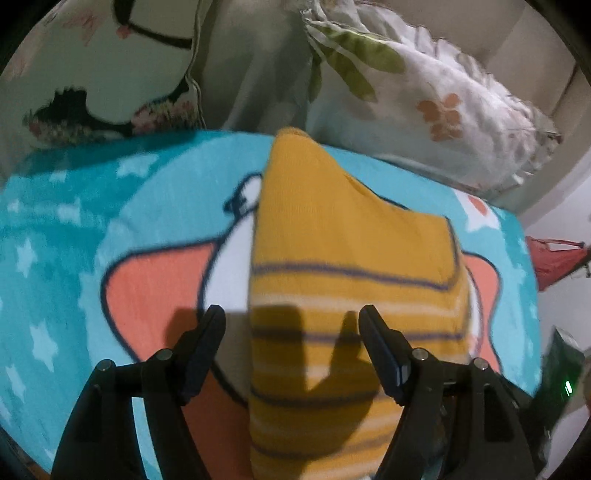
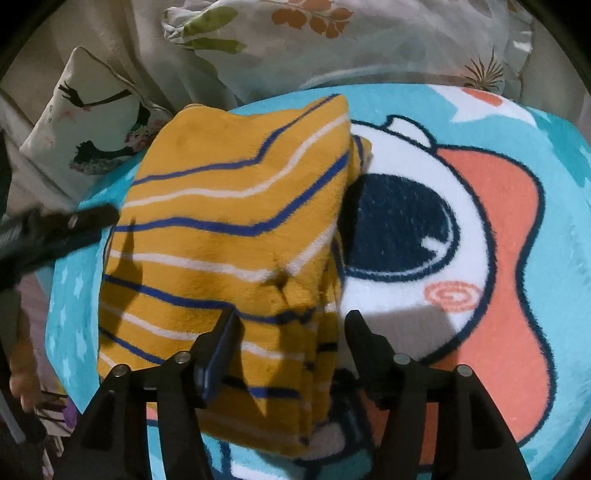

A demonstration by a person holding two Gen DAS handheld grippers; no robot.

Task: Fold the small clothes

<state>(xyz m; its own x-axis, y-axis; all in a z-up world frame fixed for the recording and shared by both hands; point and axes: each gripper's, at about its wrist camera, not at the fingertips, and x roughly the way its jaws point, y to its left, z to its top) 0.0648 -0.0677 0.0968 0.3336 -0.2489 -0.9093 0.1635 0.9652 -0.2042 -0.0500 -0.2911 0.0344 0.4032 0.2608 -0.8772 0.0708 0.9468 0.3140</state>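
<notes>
A folded mustard-yellow garment with blue and white stripes [image 1: 343, 266] lies on a turquoise cartoon blanket [image 1: 74, 258]; it also shows in the right wrist view [image 2: 221, 236]. My left gripper [image 1: 291, 317] is open, its fingers straddling the garment's left edge, just above it. My right gripper [image 2: 291, 321] is open over the garment's right folded edge, holding nothing. The left gripper's finger [image 2: 66, 225] shows at the garment's left side in the right wrist view.
The blanket [image 2: 517, 258] covers a rounded surface. A white cushion with a black print [image 1: 110, 74] and a floral pillow [image 1: 424, 92] lie behind it; both show in the right wrist view, the cushion [image 2: 85, 122] left, the pillow [image 2: 332, 33] behind.
</notes>
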